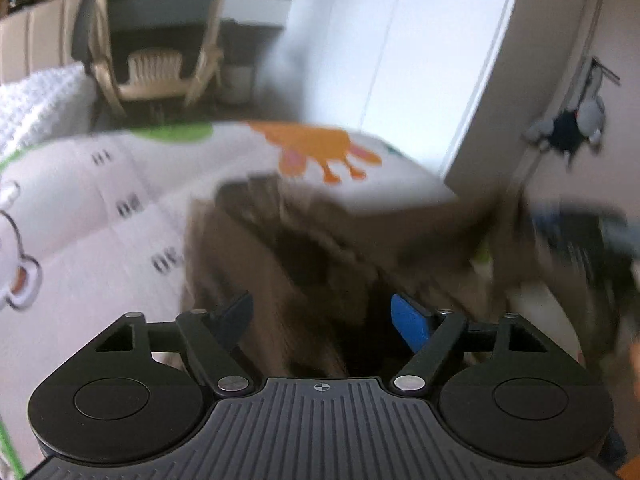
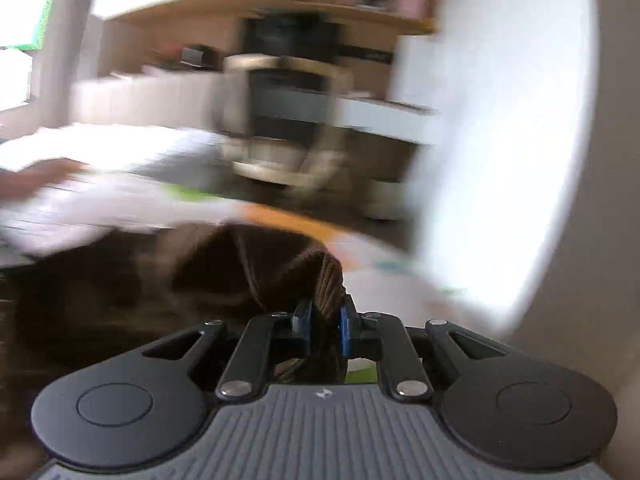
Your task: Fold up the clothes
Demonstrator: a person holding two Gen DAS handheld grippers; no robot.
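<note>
In the left wrist view, the white bed cover printed with cartoon animals (image 1: 120, 184) fills the left and centre of the frame. The brown ribbed knit garment (image 1: 280, 264) lies on it, from the centre to the right edge. The left tongs (image 1: 322, 320) sit at the lower centre, released: the blue pads (image 1: 410, 326) stand wide apart, with cloth between them but not pressed. At the right edge, the right tongs appear only as a dark blur.

In the right wrist view, the garment (image 2: 224, 264) spreads across the lower left. At the lower centre, the right tongs (image 2: 326, 322) are clenched on a ribbed edge of it.

Judged step: carry the gripped edge across to form a fold. To do this well:
- Keep the right tongs clenched.
- Keep the left tongs clear of the cloth.
- Lay the edge flat and aligned.
</note>
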